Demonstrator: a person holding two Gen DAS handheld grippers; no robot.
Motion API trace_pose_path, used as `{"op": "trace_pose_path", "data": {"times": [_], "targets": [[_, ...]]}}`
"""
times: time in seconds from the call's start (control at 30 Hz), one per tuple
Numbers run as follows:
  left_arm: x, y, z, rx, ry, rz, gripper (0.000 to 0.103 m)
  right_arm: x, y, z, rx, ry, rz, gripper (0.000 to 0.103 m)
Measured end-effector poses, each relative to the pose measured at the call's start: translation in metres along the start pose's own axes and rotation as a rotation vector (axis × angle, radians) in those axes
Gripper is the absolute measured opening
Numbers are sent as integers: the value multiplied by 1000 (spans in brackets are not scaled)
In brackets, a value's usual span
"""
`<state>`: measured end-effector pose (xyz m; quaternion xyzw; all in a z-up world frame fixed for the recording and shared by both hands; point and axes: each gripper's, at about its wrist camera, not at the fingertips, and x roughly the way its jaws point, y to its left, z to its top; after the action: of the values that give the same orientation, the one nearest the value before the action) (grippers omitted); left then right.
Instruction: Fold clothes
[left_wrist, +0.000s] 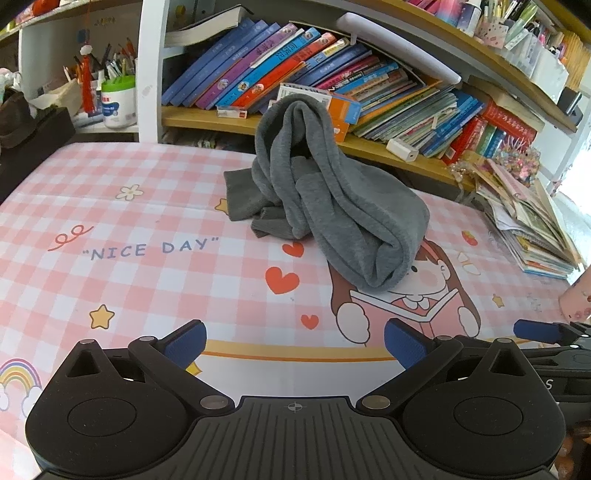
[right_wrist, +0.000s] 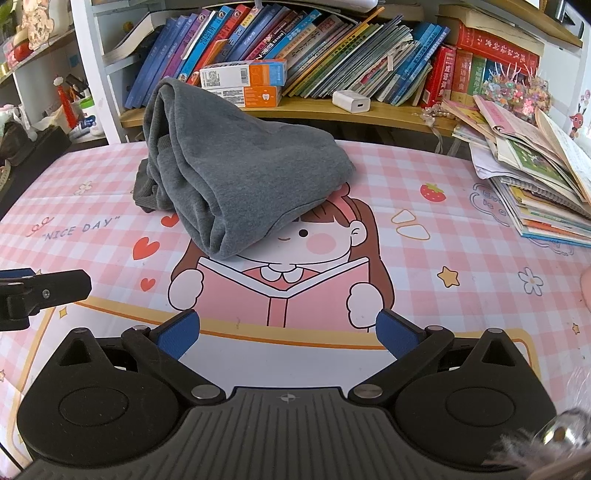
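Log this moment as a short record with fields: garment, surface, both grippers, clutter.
garment: grey garment, heaped and unfolded, on the cloth
surface: pink checked tablecloth with a cartoon girl
left gripper: open, empty, short of the garment
right gripper: open, empty, short of the garment
clutter: book pile to the right; shelf of books behind

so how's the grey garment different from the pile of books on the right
The grey garment is one soft, plain bunched heap near the table's middle; the pile of books is many stiff, colourful, flat items fanned out at the right edge. Both rest on the pink checked tablecloth, untouched by either gripper.
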<state>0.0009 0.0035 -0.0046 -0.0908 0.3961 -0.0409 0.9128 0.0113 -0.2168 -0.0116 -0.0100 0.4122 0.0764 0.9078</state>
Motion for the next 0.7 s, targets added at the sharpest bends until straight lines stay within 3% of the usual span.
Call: {"op": "trace_pose_path", "data": {"times": [0.53,0.7], "targets": [[-7,-15,-6,-10,-16,-46,103,0,-7,0,-35,-9,53,103],[-9,-23,-7,-2,-12,-19,103,3,-14,2,-36,-15,78,103]]}}
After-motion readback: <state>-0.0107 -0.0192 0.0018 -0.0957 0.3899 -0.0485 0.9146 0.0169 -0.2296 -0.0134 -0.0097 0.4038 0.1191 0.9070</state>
